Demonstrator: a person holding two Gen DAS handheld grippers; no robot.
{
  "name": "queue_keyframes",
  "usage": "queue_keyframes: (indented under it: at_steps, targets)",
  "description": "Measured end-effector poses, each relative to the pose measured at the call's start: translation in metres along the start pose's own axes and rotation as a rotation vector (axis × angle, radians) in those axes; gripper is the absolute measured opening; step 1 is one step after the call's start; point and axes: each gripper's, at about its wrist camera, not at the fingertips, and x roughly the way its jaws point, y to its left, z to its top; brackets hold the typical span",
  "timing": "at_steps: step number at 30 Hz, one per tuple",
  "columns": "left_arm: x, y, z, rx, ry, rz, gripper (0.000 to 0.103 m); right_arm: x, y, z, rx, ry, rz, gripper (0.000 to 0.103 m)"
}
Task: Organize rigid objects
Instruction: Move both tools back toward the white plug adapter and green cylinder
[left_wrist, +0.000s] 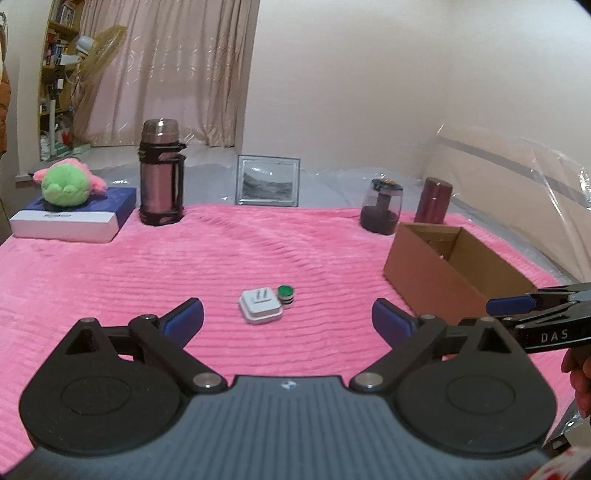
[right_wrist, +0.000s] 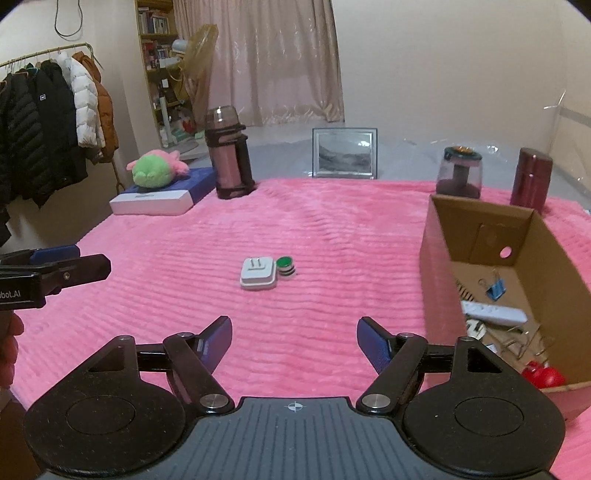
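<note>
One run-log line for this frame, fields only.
left gripper: open, empty | right gripper: open, empty | white plug adapter touching green-topped cap on pink blanket | cardboard box: partly filled

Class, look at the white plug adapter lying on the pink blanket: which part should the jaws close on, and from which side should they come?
Grip the white plug adapter across its two flat side walls, coming down from above and slightly from the near side. It lies flat with its prongs pointing up, so the low square body is probably the firmest hold. The green-topped cap sits against its right side, so closing front to back may be safer.
</note>
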Motion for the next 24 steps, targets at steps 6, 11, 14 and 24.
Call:
queue_keyframes:
  at_steps: [6, 11, 14, 24]
  targets:
    - [0.011, 0.017, -0.010, -0.006, 0.025, 0.038, 0.096, 0.022, 0.007, -0.007, 0.010, -0.003, 0.023, 0.072]
    - [0.034, 0.033, -0.016, -0.016, 0.049, 0.049, 0.096, 0.051, 0.011, -0.011, 0.016, -0.012, 0.026, 0.073]
    - [0.060, 0.039, -0.021, -0.022, 0.068, 0.059, 0.096, 0.073, 0.009, -0.011, 0.007, -0.021, 0.013, 0.073]
    - [0.167, 0.044, -0.033, -0.053, 0.087, 0.075, 0.096, 0.156, -0.015, -0.005, 0.005, -0.044, 0.001, 0.073]
